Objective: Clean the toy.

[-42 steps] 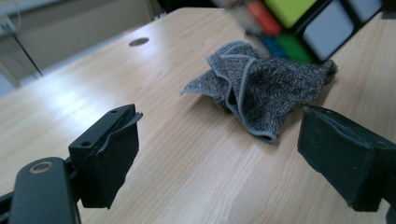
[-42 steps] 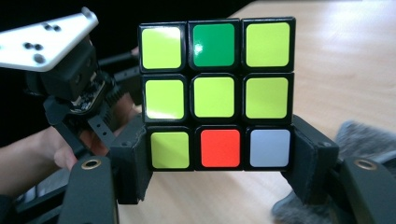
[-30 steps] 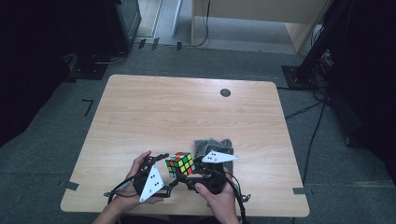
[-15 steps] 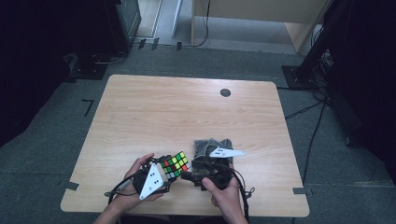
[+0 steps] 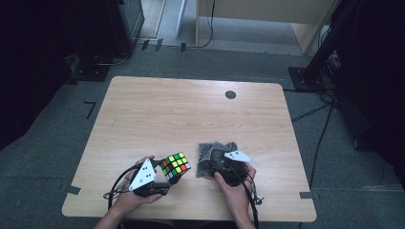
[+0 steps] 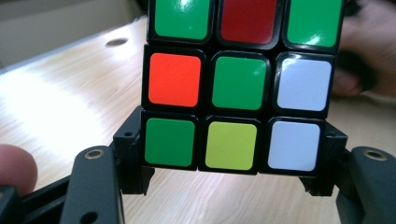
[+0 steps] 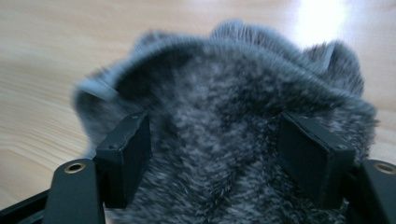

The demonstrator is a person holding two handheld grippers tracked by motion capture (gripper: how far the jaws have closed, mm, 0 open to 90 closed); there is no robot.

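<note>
Glossy plastic tiles face you: your left gripper (image 6: 224, 186) pinches the puzzle cube (image 6: 238, 84) by its bottom row, lifted at lower left of the desk (image 5: 191, 109), ready for bagging. Your right gripper (image 7: 215, 158) stands spread over the fuzzy grey pouch (image 7: 224, 116), lower centre.

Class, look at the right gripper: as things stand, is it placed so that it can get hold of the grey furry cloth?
Probably yes. The right gripper is already down on the grey furry cloth, its fabric bunched between the two jaws, and nothing lies between them. Whether the pads already press on it is unclear.
</note>
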